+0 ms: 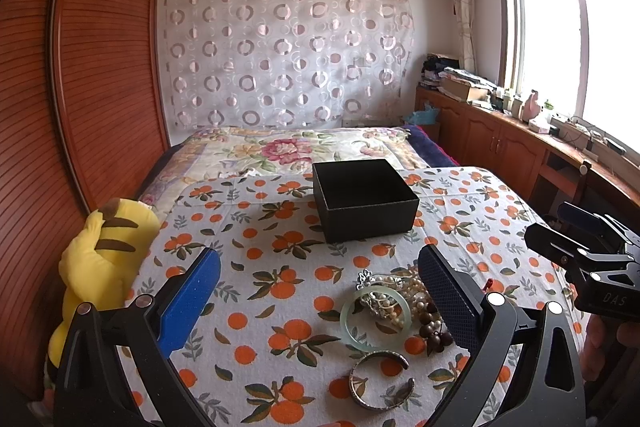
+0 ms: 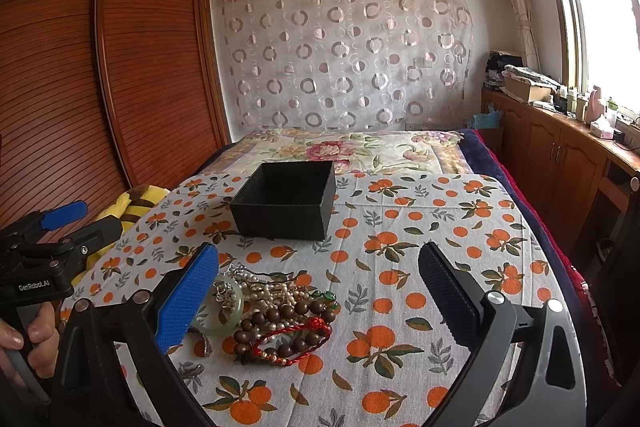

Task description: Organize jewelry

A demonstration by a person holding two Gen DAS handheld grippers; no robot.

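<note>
Matte black square box (image 1: 364, 199) beyond tangled beads (image 2: 280, 323), both tools (image 1: 320, 291) (image 2: 320, 291) spread apart, empty.

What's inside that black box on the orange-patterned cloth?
The open black square box shows only dark inner walls and floor; no jewelry visible. Its near wall hides the front part of the floor.

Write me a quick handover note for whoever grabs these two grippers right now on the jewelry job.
Left gripper: open, empty, hovering over the table.
Right gripper: open, empty, beside the pile.
Black box: open, looks empty, at the far side of the orange-print tablecloth.
Jewelry, all loose in one near pile: jade bangle, silver cuff bracelet, pearl strands, wooden bead bracelet, red cord bracelet.
Done: nothing in the box.
Left: move every piece into the box.
</note>
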